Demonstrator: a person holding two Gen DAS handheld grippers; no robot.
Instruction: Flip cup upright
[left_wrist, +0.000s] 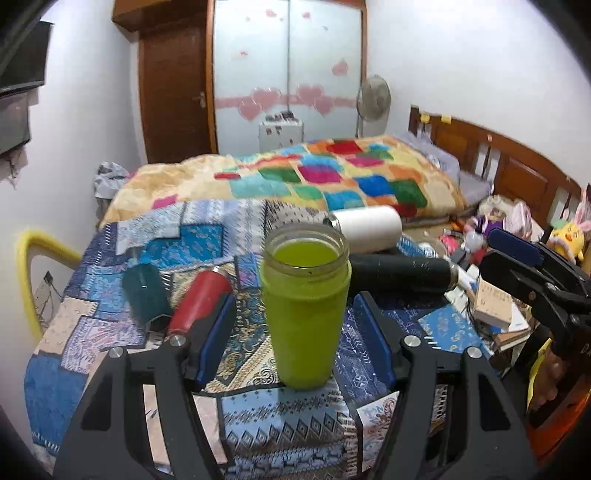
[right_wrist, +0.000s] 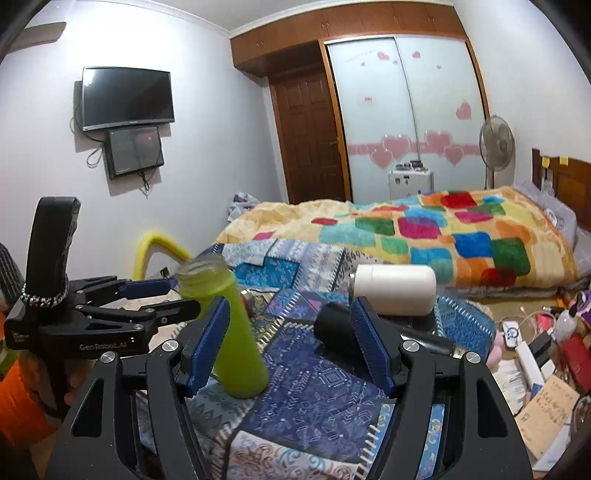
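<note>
A lime-green cup (left_wrist: 306, 314) stands upright, mouth up, on the patterned cloth (left_wrist: 258, 421). My left gripper (left_wrist: 295, 336) is open, its blue pads on either side of the cup with gaps. The cup also shows in the right wrist view (right_wrist: 229, 332), with the left gripper (right_wrist: 166, 295) around it. My right gripper (right_wrist: 291, 343) is open and empty, just right of the cup, over a black cup (right_wrist: 332, 328) lying on its side. The right gripper also shows at the right edge of the left wrist view (left_wrist: 517, 258).
A teal cup (left_wrist: 146, 295), a red cup (left_wrist: 199, 302), a long black cup (left_wrist: 402, 273) and a white cup (left_wrist: 369, 225) lie on their sides on the cloth. A bed with a colourful blanket (left_wrist: 332, 173) is behind. Clutter (right_wrist: 546, 350) lies at the right.
</note>
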